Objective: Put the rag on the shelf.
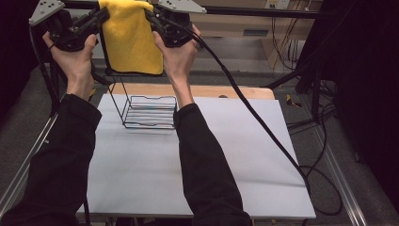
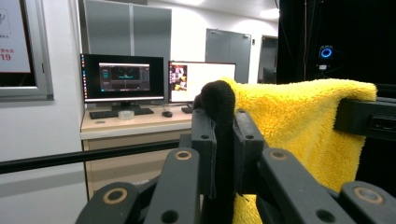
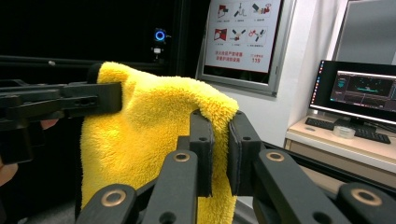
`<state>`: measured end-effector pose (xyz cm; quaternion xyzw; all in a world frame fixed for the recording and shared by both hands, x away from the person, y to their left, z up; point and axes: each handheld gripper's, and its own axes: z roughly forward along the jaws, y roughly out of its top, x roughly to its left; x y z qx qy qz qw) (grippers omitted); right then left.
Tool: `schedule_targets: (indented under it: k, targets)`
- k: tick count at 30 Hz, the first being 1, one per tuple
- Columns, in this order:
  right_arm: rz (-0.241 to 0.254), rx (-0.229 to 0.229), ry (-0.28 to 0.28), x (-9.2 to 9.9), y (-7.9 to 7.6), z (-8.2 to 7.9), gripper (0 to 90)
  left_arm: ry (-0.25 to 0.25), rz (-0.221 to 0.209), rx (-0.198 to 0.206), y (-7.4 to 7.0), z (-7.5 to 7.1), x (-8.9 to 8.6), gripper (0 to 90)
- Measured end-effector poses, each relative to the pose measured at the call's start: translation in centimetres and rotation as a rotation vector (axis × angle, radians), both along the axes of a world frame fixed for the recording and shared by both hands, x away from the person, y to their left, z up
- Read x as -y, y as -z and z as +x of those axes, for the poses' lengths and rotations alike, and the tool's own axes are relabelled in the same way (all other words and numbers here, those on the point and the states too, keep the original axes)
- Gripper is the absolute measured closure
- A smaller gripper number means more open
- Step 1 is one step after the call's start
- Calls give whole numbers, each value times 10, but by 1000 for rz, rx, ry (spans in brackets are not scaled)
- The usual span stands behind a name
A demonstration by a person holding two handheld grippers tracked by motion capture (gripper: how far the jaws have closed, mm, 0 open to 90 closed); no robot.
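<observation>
Both forearms are reaching up and forward over the white table [image 1: 197,155], hands raised above its far edge. The yellow towel [image 1: 131,40] is hanging stretched between them, over the black wire rack [image 1: 148,112]. The left gripper [image 1: 101,16] is clamping one top corner; the right gripper [image 1: 151,16] is pinching the other.

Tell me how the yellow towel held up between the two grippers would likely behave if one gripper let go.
The yellow towel is probably floppy: it hangs in a limp drape below the left gripper and right gripper, so a freed corner would likely swing down. Its fluffy pile suggests it is light and not slippery. It would likely fall toward the wire rack below.
</observation>
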<state>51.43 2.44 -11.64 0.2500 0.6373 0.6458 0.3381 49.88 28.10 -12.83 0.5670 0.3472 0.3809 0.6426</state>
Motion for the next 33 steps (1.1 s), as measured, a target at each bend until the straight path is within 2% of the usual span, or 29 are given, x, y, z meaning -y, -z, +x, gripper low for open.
schedule_targets:
  k: [1, 4, 6, 11, 19, 25, 33]
  targets:
    - [-6, 1, 1, 0, 1, 2, 823, 2, -4, 0, 1, 2, 0, 816]
    - [-3, -6, 4, 0, 3, 7, 823, -6, 27, 3, 2, 8, 1, 816]
    - [-4, -10, 9, 0, 5, 8, 823, 0, 32, 10, 4, 10, 2, 816]
    - [-15, -13, 13, 3, 9, 10, 823, 4, 52, -1, 10, 15, 5, 816]
    - [-44, -40, 3, 3, 25, 14, 823, 5, 81, -25, 27, 14, 2, 816]
    - [-64, -51, -11, -2, 32, 18, 822, 7, 82, -31, 38, 12, -5, 815]
    - [-86, -81, -27, -5, 50, 17, 822, 21, 95, -50, 58, 5, -10, 814]
